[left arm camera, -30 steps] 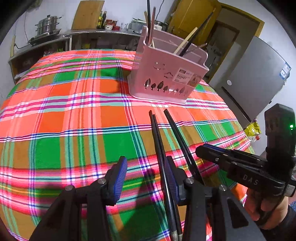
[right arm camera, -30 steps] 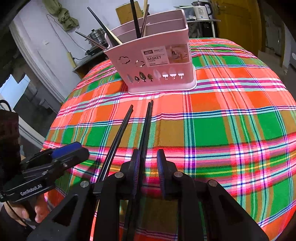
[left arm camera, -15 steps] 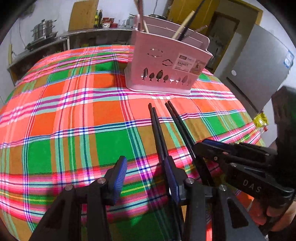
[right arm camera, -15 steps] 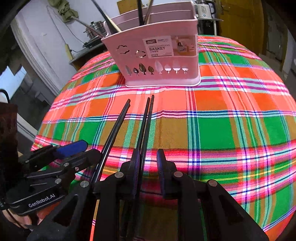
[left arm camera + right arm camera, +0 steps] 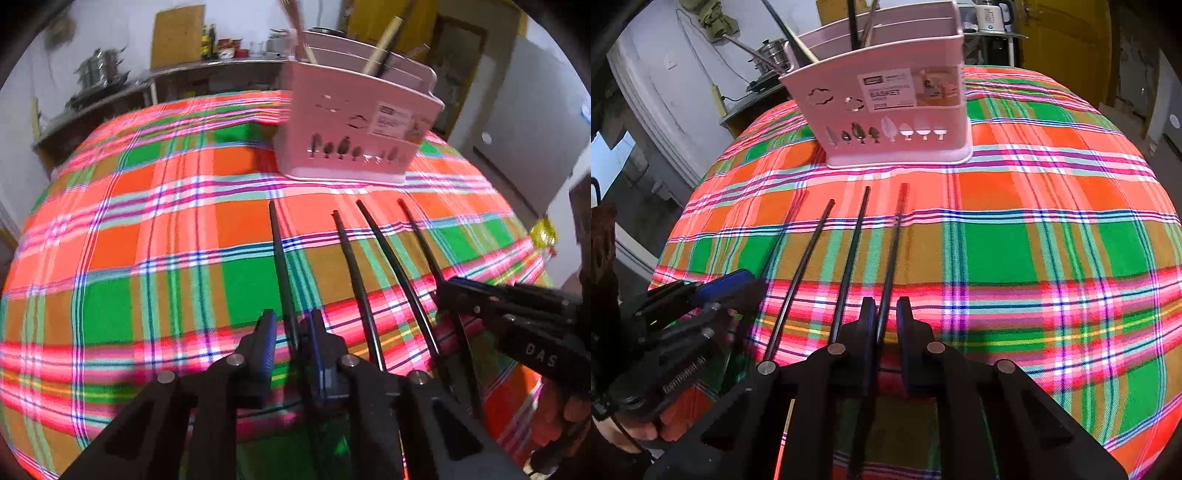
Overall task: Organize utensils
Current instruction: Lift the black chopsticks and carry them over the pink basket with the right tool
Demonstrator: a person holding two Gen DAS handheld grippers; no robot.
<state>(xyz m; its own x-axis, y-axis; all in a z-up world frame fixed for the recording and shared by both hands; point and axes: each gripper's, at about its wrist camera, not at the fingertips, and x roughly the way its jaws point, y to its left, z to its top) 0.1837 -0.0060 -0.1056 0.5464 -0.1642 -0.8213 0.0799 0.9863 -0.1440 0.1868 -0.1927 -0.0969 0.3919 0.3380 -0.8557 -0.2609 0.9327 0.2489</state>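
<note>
A plaid tablecloth [image 5: 110, 236] in orange, green and pink fills most of both views, bulging under the fisheye lens. On it, in the upper middle of the right wrist frame and upper right of centre in the left wrist frame, stands a pink utensil basket [image 5: 886, 107], a rectangular plastic caddy with cloud, leaf and mushroom cut-outs along its front wall and a printed label reading BASKET. Several dark sticks and a pale wooden handle [image 5: 380, 44] lean out of its compartments; which compartment each sits in cannot be told.

Four black chopsticks [image 5: 391, 266] lie below the basket, long, thin and glossy, their tips fanned toward it but well apart from its base. In the left wrist view the leftmost chopstick [image 5: 280, 266] runs down between the blue-padded fingers of the left gripper [image 5: 290, 332], whose jaws stand narrow, closed around it. In the right wrist view the rightmost chopstick [image 5: 892, 251] passes between the fingers of the right gripper [image 5: 886, 317], also nearly together and pinching it. The two middle sticks [image 5: 827, 258] rest on the cloth between the grippers. Motion blur softens the left wrist picture.
</note>
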